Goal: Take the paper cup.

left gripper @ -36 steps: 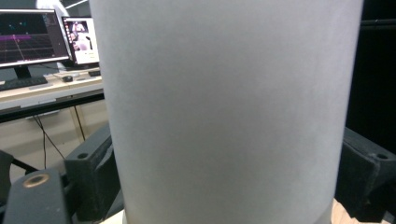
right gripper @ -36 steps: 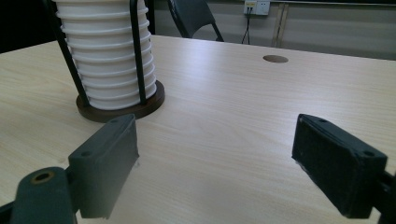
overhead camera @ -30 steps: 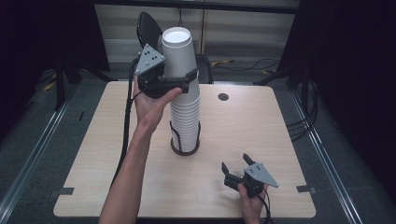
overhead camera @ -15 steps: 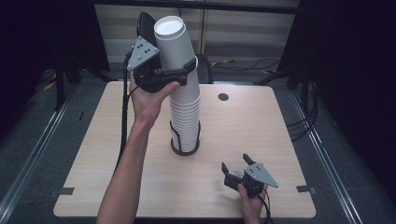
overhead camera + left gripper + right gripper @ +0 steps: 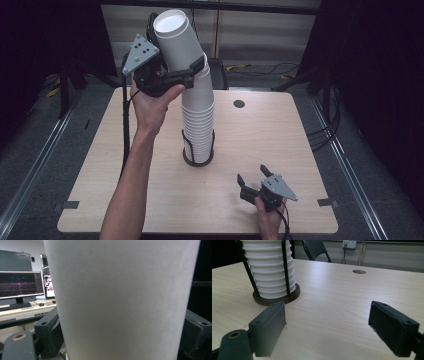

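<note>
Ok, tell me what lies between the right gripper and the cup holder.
Bare tabletop only, between right gripper and cup holder; high and right gripper views both show it.

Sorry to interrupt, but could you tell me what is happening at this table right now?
A person is taking the top paper cup off a tall stack of cups that stands in a wire holder on the wooden table. The left gripper has its jaws shut on that cup, which is tilted and raised above the stack. The right gripper rests low near the table's front edge, jaws open and holding nothing.
</note>
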The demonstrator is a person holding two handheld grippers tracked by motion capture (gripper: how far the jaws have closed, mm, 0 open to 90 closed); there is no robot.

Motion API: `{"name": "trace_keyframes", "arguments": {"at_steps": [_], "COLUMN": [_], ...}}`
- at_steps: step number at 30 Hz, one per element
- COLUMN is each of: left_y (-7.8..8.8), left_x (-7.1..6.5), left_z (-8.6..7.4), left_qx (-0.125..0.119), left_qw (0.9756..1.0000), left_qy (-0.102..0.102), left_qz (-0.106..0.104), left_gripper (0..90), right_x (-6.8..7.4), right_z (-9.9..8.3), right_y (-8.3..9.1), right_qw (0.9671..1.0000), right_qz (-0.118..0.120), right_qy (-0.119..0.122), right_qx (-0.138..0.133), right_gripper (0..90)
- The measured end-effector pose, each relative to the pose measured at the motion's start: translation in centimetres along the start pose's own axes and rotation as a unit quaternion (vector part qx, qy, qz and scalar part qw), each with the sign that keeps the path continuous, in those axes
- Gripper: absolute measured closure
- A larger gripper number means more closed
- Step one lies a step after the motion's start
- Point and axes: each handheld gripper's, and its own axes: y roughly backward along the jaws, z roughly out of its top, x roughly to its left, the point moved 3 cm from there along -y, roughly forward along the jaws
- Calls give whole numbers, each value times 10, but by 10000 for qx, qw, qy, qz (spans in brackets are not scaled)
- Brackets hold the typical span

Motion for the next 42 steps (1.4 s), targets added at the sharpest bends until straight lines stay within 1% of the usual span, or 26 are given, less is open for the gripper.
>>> {"name": "trace_keyframes", "arguments": {"at_steps": [1, 2, 6, 8, 9, 10, 13, 16, 17, 18, 19, 20, 21, 22, 24, 27, 29, 31, 33, 36, 37, 38, 39, 40, 41, 42], "left_y": [0, 4, 10, 15, 20, 23, 26, 32, 33, 33, 37, 37, 42, 45, 48, 54, 59, 61, 65, 71, 71, 74, 74, 76, 76, 77], "left_x": [0, 2, 6, 10, 13, 15, 19, 26, 27, 27, 28, 28, 29, 30, 32, 35, 38, 39, 40, 40, 40, 40, 40, 39, 39, 37], "left_z": [0, 2, 3, 3, 1, -1, -4, -14, -16, -16, -20, -20, -22, -24, -25, -30, -39, -42, -52, -62, -62, -68, -68, -74, -74, -76], "left_qx": [0, -25, -35, 16, 59, 37, 72, 181, 258, 258, 311, 311, 311, 283, 285, 334, 398, 461, 579, 642, 642, 690, 690, 738, 738, 733], "left_qw": [10000, 9999, 9998, 9995, 9990, 9992, 9989, 9977, 9971, 9971, 9965, 9965, 9960, 9958, 9958, 9950, 9952, 9947, 9930, 9926, 9926, 9920, 9920, 9918, 9918, 9917], "left_qy": [0, -40, -16, -59, -40, 37, 74, 159, 141, 141, 61, 61, 48, 121, 151, 129, 326, 338, 403, 472, 472, 488, 488, 560, 560, 602], "left_qz": [0, 127, 185, 324, 433, 401, 453, 627, 696, 696, 775, 775, 842, 867, 856, 928, 830, 855, 949, 915, 915, 935, 935, 879, 879, 864], "left_gripper": [113, 113, 114, 114, 114, 115, 115, 115, 114, 113, 114, 113, 114, 114, 114, 114, 114, 114, 114, 113, 114, 114, 113, 114, 113, 113], "right_x": [0, 0, 0, 0, 0, 0, 0, 0, 0, 0, 0, 0, 0, 0, 0, 0, 1, 1, 1, 1, 2, 2, 2, 3, 3, 5], "right_z": [0, 0, 0, 0, 0, 0, 0, 0, 0, 0, 0, 0, 0, 0, 0, 0, 0, 0, 0, 0, 0, 0, 0, 0, 0, 0], "right_y": [0, 0, 0, 0, 0, 0, 0, 0, 0, 0, 0, 0, 0, 0, 0, 0, 0, -1, -1, -2, -2, -2, -2, -4, -4, -5], "right_qw": [10000, 10000, 10000, 10000, 10000, 10000, 10000, 10000, 10000, 10000, 10000, 10000, 10000, 10000, 10000, 10000, 10000, 10000, 10000, 10000, 9999, 9999, 9999, 9998, 9998, 9994], "right_qz": [0, 1, -4, -9, -11, -15, -18, -17, -19, -19, -21, -21, -21, -22, -24, -13, -7, -47, -26, -38, -28, -31, -31, -5, -5, -16], "right_qy": [0, -3, 5, 2, 3, 0, -1, 0, -3, -3, -7, -7, -3, 4, 1, 5, 11, 26, 48, 60, 75, 96, 96, 160, 160, 239], "right_qx": [0, -2, -6, -4, 1, 0, -5, -4, -3, -3, 13, 13, -1, -2, -3, 3, 5, 14, 45, 59, 85, 94, 94, 147, 147, 236], "right_gripper": [139, 139, 139, 139, 139, 139, 139, 139, 139, 139, 139, 139, 139, 138, 139, 139, 139, 139, 139, 138, 139, 140, 140, 182, 182, 193]}}
